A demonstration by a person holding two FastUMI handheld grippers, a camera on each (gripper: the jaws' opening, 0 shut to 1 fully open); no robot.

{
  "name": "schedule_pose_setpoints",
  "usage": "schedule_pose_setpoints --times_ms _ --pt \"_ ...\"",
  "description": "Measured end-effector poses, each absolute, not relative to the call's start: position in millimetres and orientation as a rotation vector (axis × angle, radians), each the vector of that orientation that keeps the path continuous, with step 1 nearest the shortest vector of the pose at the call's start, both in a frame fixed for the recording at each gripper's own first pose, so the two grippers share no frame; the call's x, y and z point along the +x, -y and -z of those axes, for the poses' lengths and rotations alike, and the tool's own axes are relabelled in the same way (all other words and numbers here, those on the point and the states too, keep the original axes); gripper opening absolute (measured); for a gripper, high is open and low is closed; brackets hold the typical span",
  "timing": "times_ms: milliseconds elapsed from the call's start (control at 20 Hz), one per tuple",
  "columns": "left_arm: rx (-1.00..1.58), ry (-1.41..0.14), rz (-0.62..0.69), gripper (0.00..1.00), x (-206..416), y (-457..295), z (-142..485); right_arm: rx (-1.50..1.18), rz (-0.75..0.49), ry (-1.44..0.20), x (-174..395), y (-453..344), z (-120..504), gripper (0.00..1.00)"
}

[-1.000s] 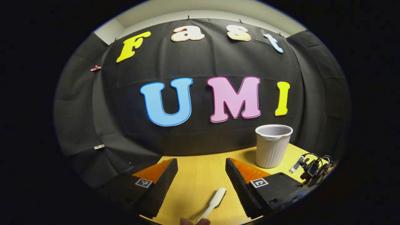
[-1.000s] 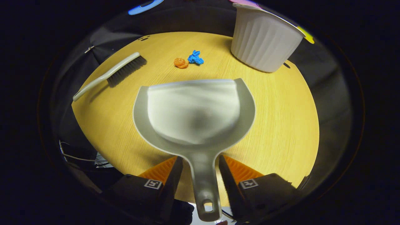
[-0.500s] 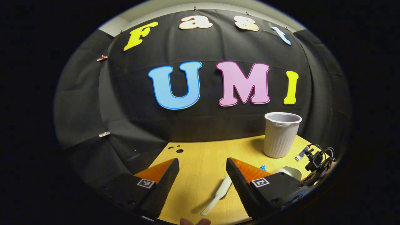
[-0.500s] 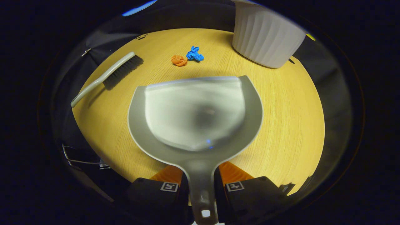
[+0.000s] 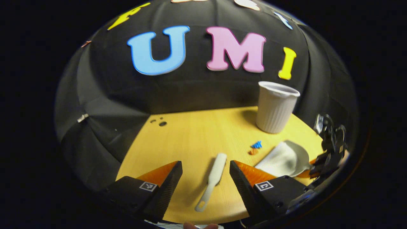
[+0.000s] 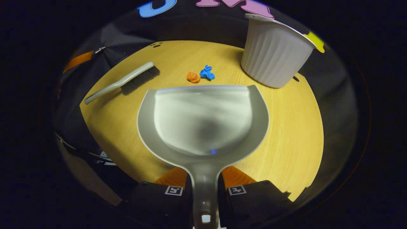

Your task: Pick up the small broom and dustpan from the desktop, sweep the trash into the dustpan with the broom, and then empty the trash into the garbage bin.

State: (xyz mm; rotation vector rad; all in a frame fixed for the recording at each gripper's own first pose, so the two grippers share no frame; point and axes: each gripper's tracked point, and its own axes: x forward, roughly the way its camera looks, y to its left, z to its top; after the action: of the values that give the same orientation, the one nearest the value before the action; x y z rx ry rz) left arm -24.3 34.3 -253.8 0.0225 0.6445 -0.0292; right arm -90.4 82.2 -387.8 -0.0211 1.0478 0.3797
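Broom (image 5: 212, 178) flat on worktop (image 5: 190, 133), dead ahead between spread fingers of left hand-held gripper (image 5: 206, 178), handle nearest. Right hand-held gripper (image 6: 205, 190) clamped on dustpan (image 6: 203, 121) handle.

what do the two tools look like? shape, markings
They match. The left tool and the right tool each have two wedge-shaped fingers with finely ribbed inner faces, mounted on black blocks. Each block carries a square black-and-white tag.
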Motion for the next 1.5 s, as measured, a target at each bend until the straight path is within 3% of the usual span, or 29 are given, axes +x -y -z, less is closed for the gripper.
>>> schedule_pose_setpoints --times_ms 200,400,450,600,750,900,950,1000,1150,1250,1300,1350,1400,1450,1500 --pt "0.066 -0.857 0.118 0.94 -27.6 -30.5 318.9 0.018 -0.365 -1.046 -99.2 -70.1 371.0 0.32" --pt "0.055 -0.996 0.154 0.88 -18.7 -25.3 364.1 0.027 -0.316 -1.046 -110.1 -54.1 361.7 0.32" --pt "0.060 -1.022 0.157 0.88 -18.9 -26.5 374.0 0.024 -0.308 -1.048 -112.9 -50.5 360.1 0.41" --pt "0.094 -1.094 0.189 0.86 -13.3 -22.4 403.4 0.033 -0.276 -1.052 -121.1 -44.7 357.6 0.36" --pt "0.103 -1.143 0.206 0.84 -11.3 -17.4 421.2 0.045 -0.252 -1.057 -128.9 -40.0 355.0 0.41" --pt "0.089 -1.174 0.226 0.77 -8.5 -11.5 431.3 0.059 -0.238 -1.065 -135.6 -40.9 353.7 0.36" --pt "0.087 -1.186 0.225 0.76 -8.6 -11.2 434.9 0.063 -0.236 -1.066 -136.9 -41.9 352.3 0.41" --pt "0.096 -1.194 0.215 0.73 -8.4 -13.7 435.7 0.064 -0.237 -1.066 -138.6 -43.1 351.1 0.32" --pt "0.112 -1.186 0.219 0.58 -4.4 -17.2 437.7 0.049 -0.255 -1.068 -140.9 -48.3 348.7 0.41" --pt "0.138 -1.177 0.214 0.41 0.1 -21.5 435.9 0.024 -0.281 -1.076 -140.8 -52.2 347.5 0.41" --pt "0.170 -1.168 0.210 0.30 4.6 -24.1 434.5 0.007 -0.304 -1.090 -140.6 -54.1 348.6 0.36" --pt "0.204 -1.147 0.215 0.29 11.8 -25.8 428.9 -0.017 -0.329 -1.108 -140.0 -56.1 349.1 0.31" --pt "0.233 -1.112 0.228 0.27 23.0 -24.1 421.4 -0.049 -0.355 -1.133 -140.1 -56.6 349.5 0.36" --pt "0.248 -1.077 0.244 0.27 35.7 -19.7 413.5 -0.086 -0.374 -1.154 -137.7 -55.3 351.1 0.31" --pt "0.248 -1.053 0.264 0.27 49.2 -11.9 406.1 -0.113 -0.390 -1.176 -135.2 -55.3 353.7 0.36"
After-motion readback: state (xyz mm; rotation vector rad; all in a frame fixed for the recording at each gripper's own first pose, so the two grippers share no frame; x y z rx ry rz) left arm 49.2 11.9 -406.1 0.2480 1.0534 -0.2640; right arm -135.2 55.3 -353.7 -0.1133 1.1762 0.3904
